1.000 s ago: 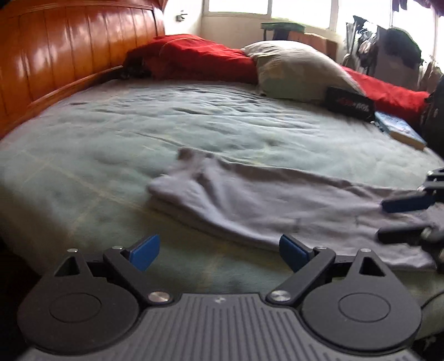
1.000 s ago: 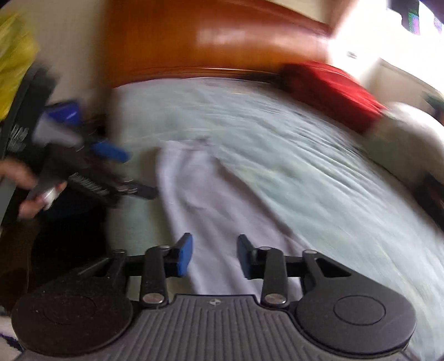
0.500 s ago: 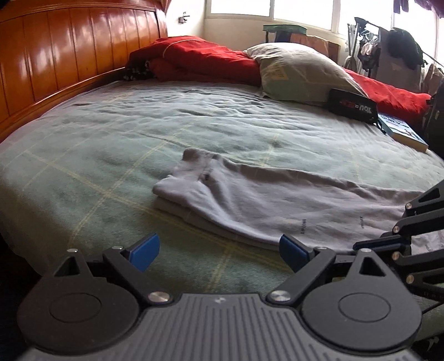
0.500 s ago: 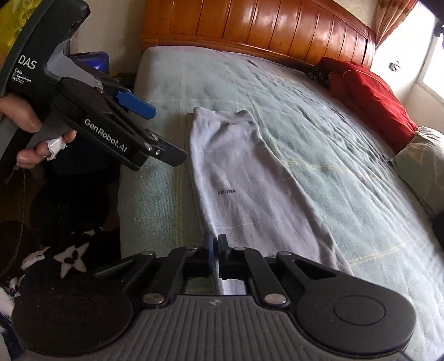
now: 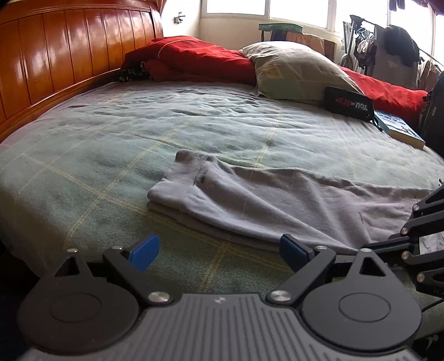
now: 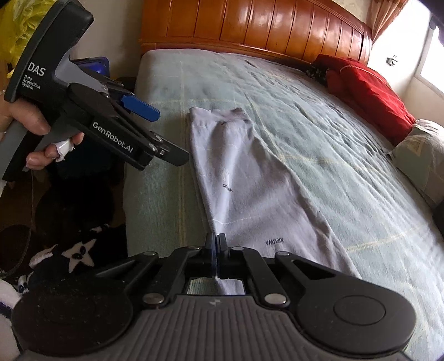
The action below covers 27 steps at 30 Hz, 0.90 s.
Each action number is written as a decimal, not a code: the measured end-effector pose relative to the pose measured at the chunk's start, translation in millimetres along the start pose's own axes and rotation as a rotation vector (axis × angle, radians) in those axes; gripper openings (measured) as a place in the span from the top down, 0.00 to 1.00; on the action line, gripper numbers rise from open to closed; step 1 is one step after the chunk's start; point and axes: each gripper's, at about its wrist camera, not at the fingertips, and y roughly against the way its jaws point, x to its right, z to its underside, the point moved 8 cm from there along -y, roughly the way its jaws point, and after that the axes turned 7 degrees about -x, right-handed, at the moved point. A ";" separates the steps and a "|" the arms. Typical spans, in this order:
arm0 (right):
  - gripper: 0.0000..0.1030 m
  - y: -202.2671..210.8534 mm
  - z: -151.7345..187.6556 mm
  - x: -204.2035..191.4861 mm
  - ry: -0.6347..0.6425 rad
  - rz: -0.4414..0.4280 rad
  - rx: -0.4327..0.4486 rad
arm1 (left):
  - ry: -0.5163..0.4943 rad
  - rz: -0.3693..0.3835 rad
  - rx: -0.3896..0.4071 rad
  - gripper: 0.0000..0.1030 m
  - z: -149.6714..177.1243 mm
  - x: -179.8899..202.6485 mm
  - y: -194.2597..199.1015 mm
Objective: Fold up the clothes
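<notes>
We see a pale grey garment [image 6: 244,177] lying in a long folded strip on the green checked bedspread [image 6: 319,125], parallel to the near side edge of the bed and just in from it, one end pointing toward the wooden headboard [image 6: 249,25]. Our right gripper [image 6: 216,255] has its jaws pressed together on the near end of that strip, at its corner closest to the bed's side edge; the cloth runs in between the pads. Our left gripper [image 5: 219,250] hangs just above the bedspread at the same side edge, beside the garment's long edge, its blue pads [image 5: 145,250] standing wide apart with nothing between them. In the right wrist view a hand [image 6: 30,122] holds that left gripper's handle off the side of the bed. Along the far edge of the bed lie a red blanket [image 5: 199,58], a pillow [image 5: 297,72], a black pouch [image 5: 349,102] and a book [image 5: 399,127].
</notes>
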 end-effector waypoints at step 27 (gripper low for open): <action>0.48 60.2 122.5 106.2 -0.559 0.116 -0.027 | -0.094 0.044 0.039 0.09 -61.5 -20.4 -70.2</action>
